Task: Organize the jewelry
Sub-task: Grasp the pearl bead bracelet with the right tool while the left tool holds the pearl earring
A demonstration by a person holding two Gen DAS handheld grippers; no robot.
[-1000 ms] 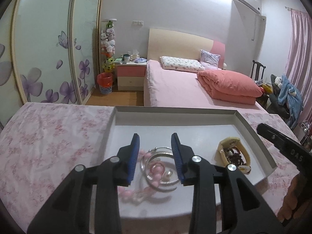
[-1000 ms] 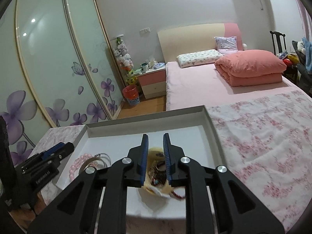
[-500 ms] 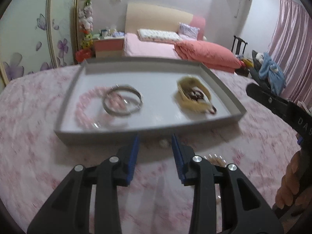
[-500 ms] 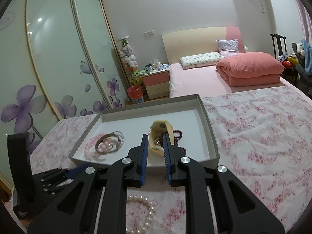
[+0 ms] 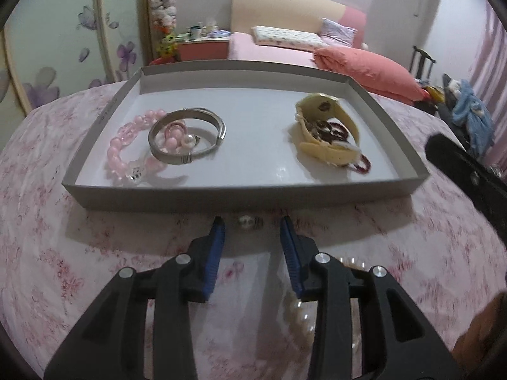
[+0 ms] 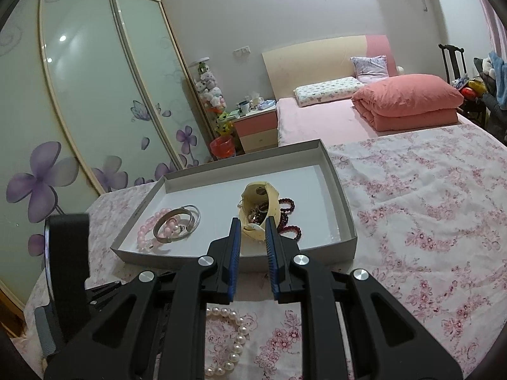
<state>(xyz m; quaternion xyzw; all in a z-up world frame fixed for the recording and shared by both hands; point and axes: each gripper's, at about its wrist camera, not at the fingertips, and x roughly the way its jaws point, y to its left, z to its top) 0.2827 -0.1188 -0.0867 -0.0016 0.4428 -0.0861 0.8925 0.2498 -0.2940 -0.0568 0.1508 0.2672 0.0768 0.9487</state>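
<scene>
Left gripper [image 5: 252, 224] jaws apart, nothing held; a small pearl earring [image 5: 250, 221] lies on the floral cloth [image 5: 63, 253] just past its tips, before the tray [image 5: 221, 198]. Right gripper [image 6: 253, 226] jaws narrow, empty. Pearl necklace [image 6: 236, 342] lies under it; bangle [image 6: 177, 226] ahead-left, in the tray.

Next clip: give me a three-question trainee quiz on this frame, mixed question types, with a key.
1. True or false: the silver bangle lies in the grey tray.
2. What lies on the floral cloth between the left gripper fingertips? A pearl earring; B ring; C brooch.
3. Fill in: the pearl necklace lies ___ the tray.

Key: 1 true; 2 A; 3 outside.
</scene>
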